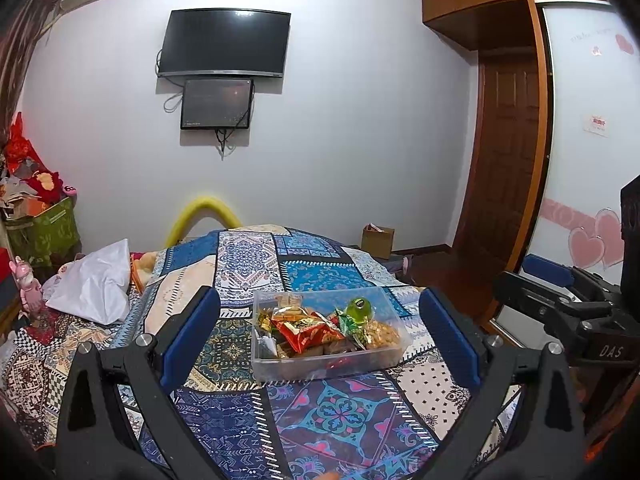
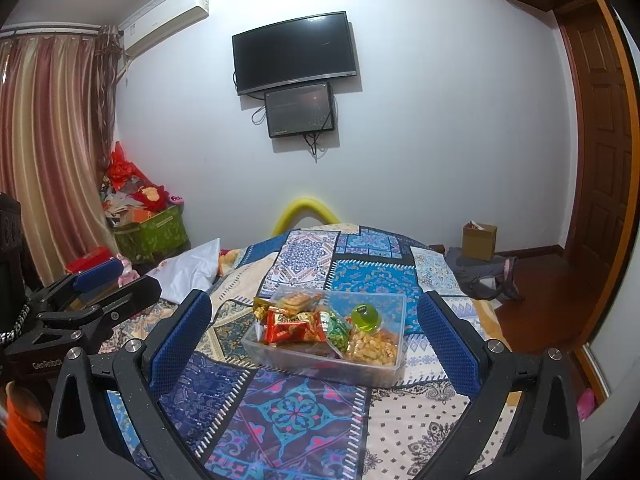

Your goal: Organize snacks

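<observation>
Left gripper [image 1: 320, 340]: jaws spread wide, nothing between the blue pads, hovering above the patterned bedspread [image 1: 332, 412]. Right gripper [image 2: 314, 336]: likewise wide apart and empty-handed, level with the left one; each shows at the edge of the other's wrist view. Straight ahead of both sets of jaws, framed between the pads but beyond the fingertips and not touched, sits the clear plastic box [image 1: 320, 372] on the bedspread. Contents: red snack packet [image 2: 294, 330] toward the left-jaw side, green packet [image 2: 338, 332] in the middle, bag of pale nuts or crackers [image 2: 374, 346] toward the right-jaw side, green jelly cup [image 2: 366, 316] just behind that bag, biscuits [image 2: 294, 300] at the far wall. A gold-wrapped piece [image 2: 260, 306] pokes over the far-left rim. No loose snacks are visible on the cloth around the box. Judgement: collecting looks essentially finished; what may be left is tidying the heap or tucking in the overhanging piece. No lid in view. Farther out: white pillow [image 1: 96, 284] left of the jaws, wall screens beyond.
</observation>
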